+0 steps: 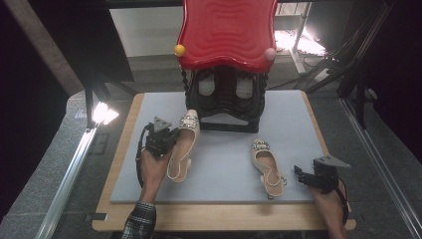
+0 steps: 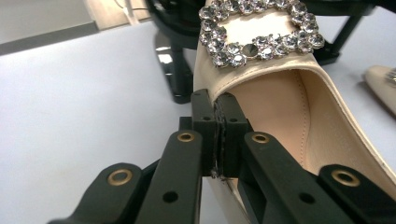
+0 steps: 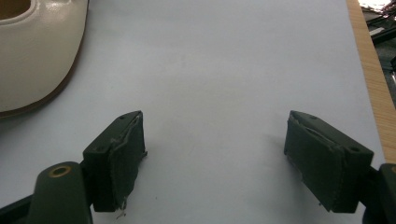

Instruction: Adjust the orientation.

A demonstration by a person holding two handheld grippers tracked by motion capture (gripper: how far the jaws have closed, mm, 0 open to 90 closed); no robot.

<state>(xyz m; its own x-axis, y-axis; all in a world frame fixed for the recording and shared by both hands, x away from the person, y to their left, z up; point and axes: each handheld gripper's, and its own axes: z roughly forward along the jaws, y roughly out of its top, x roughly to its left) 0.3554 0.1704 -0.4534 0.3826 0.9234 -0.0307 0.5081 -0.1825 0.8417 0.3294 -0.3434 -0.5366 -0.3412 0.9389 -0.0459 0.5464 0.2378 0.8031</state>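
Note:
A cream slingback shoe (image 1: 181, 144) with a rhinestone buckle (image 2: 259, 30) lies on the grey mat (image 1: 224, 159), toe toward the rack. My left gripper (image 1: 171, 138) is shut on this shoe's left side wall; in the left gripper view the pads (image 2: 205, 122) pinch the rim of the left shoe (image 2: 280, 102) just behind the buckle. A matching right shoe (image 1: 267, 167) lies flat to the right, its toe edge (image 2: 383, 84) showing far off. My right gripper (image 1: 299, 174) rests low on the mat beside that shoe's heel, open (image 3: 215, 149) with bare mat between the pads; the right shoe's side (image 3: 32, 46) is at upper left.
A black shoe rack (image 1: 226, 99) with a glossy red top (image 1: 226, 32) stands at the mat's back centre, its foot (image 2: 173, 70) right beside the held shoe's toe. The mat sits on a wooden board whose edge (image 3: 373, 79) runs close to my right gripper.

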